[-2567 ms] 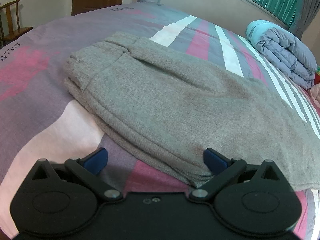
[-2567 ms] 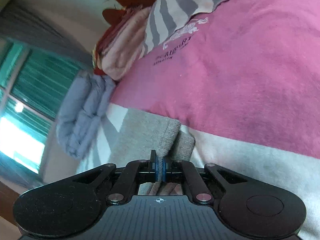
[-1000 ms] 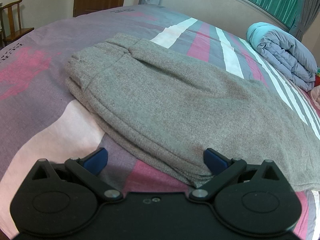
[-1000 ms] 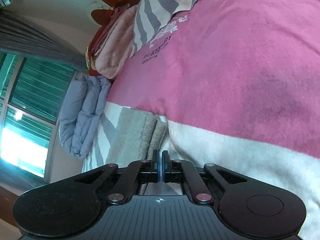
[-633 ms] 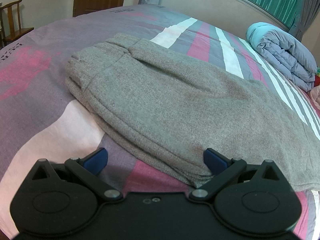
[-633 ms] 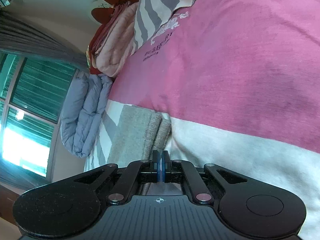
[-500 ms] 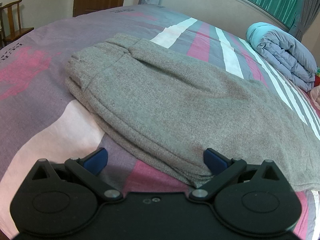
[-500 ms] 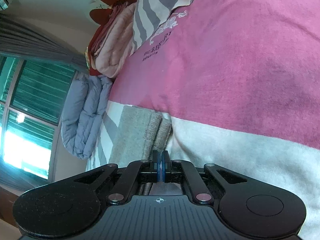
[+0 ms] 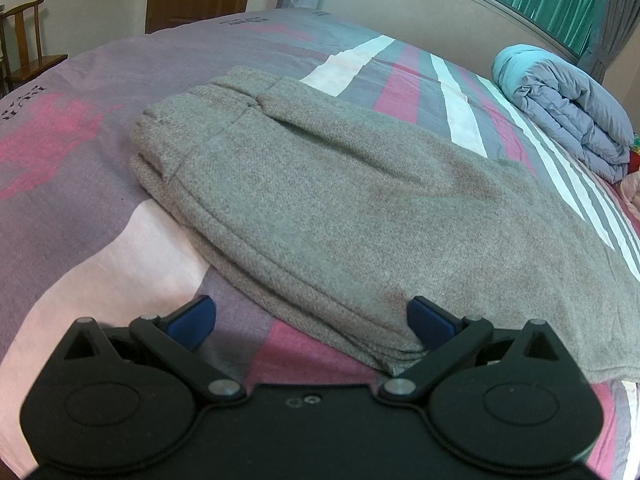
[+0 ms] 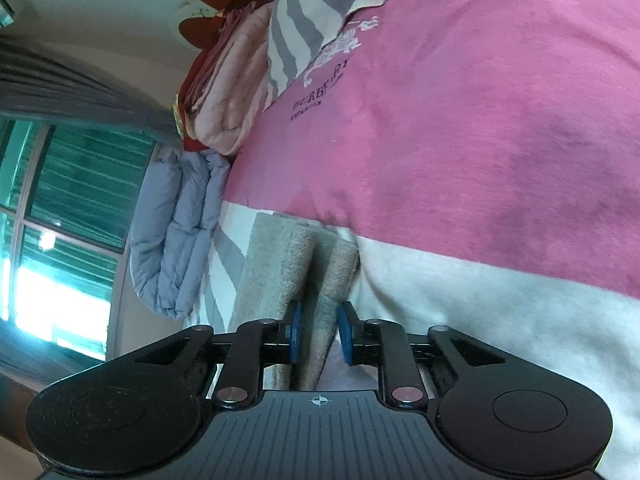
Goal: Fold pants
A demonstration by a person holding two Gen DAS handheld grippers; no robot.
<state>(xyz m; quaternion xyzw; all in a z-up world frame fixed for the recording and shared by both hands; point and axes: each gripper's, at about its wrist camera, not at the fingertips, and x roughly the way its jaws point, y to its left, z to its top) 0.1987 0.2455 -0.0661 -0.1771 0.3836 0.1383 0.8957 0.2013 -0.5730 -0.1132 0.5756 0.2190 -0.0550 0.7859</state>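
Pants [image 9: 360, 208], grey knit, lie folded lengthwise on the striped bedspread [image 9: 72, 240], filling the middle of my left-wrist frame from the waistband at upper left down to the lower right edge. My left claw [image 9: 310, 318] is spread wide and grips nothing; its right blue pad [image 9: 430, 320] sits against the near folded edge of the pants, its left pad [image 9: 192, 318] over bare bedspread. A rolled blue quilt [image 9: 568, 112] lies at upper right, a wooden chair [image 9: 24, 40] at the left edge.

In the right-wrist frame my right claw [image 10: 319, 334] is released, pads apart, with a fold of the pants [image 10: 328, 280] standing in the gap between them; I cannot tell if either pad touches it. Pink bedspread [image 10: 480, 120] fills the right half, the quilt [image 10: 176, 232] at centre left, stacked pink bedding [image 10: 228, 92] above it.
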